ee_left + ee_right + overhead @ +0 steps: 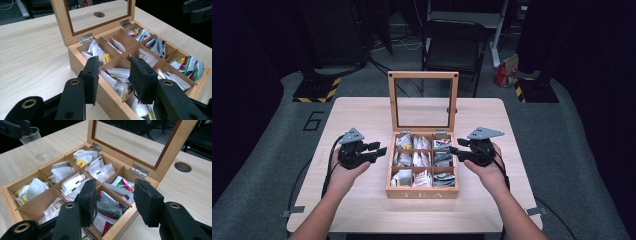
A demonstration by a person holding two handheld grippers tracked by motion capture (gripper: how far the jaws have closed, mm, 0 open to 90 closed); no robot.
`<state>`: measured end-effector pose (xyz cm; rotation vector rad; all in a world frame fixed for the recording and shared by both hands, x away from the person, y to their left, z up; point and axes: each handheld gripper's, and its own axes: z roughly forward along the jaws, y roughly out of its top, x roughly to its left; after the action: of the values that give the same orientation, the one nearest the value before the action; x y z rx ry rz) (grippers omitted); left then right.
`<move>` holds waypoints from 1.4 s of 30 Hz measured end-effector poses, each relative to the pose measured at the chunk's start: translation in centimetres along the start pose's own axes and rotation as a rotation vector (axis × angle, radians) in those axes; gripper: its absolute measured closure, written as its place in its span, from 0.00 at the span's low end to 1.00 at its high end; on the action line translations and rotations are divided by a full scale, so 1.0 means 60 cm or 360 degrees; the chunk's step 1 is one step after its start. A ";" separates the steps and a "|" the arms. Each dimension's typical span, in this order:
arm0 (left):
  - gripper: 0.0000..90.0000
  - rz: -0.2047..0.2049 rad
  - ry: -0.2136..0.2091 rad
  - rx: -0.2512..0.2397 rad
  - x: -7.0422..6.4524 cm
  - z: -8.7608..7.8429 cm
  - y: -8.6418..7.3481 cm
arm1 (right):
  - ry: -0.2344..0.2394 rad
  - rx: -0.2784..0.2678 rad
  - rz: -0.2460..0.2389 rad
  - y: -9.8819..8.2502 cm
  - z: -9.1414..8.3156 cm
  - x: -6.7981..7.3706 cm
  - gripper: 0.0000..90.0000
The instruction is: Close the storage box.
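A wooden tea box [422, 193] stands mid-table, its glass lid [423, 75] upright at the back. Its compartments hold white tea packets [412, 159] in the left and middle columns and green-and-red packets [443, 161] in the right column. My left gripper [379, 149] hovers at the box's left side, open, nothing between its jaws. In the left gripper view the left gripper [113, 62] points over the near corner of the box [75, 60]. My right gripper [453, 152] is at the box's right side, open and holding nothing. In the right gripper view the right gripper [115, 183] is above the green-and-red packets [110, 202].
The light wood table [357, 115] has a round cable hole [452, 110] behind the lid. A clear plastic cup [31, 135] shows past the box in the right gripper view. A black chair [454, 45] stands beyond the table. Bare tabletop lies on both sides of the box.
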<state>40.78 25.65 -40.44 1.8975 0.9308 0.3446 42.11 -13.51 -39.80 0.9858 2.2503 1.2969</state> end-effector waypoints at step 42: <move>0.72 0.0095 -0.0261 0.0155 -0.053 0.066 -0.056 | 0.0044 0.0020 0.0018 -0.067 0.003 0.003 0.62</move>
<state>39.40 21.67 -44.84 2.0126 0.7954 0.1786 40.51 -14.61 -43.31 0.9924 2.2792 1.3108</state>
